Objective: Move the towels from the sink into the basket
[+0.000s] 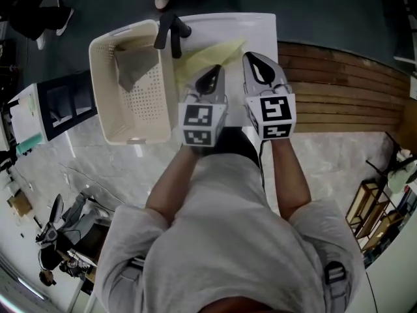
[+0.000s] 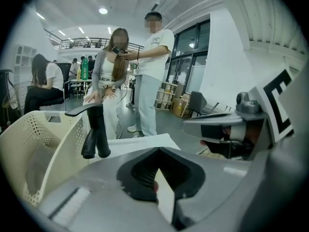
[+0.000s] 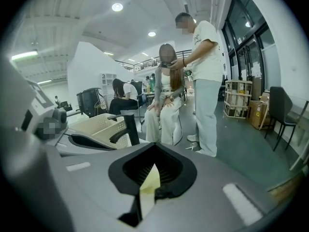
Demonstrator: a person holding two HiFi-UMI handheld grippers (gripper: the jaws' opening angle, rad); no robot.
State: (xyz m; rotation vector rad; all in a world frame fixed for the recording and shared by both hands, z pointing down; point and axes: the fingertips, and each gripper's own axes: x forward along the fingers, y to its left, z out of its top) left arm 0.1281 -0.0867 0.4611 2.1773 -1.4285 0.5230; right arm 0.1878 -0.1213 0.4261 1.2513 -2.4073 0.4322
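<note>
Both tongs – left [image 1: 210,72], right [image 1: 259,60] – were pinched narrow over the yellow towel [image 1: 202,56] in the sink [image 1: 257,28], beside the basket [image 1: 104,87].

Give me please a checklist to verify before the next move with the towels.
1. Yellow towel lies in the sink: ok.
2. Left tongs open for a grasp: not ok, shut.
3. Right tongs open: not ok, shut.
4. Either tongs pinching the yellow towel: cannot tell.
5. Basket beside the sink, with room: ok; only a grey towel is inside.
6. Faucet out of the path: cannot tell.
</note>
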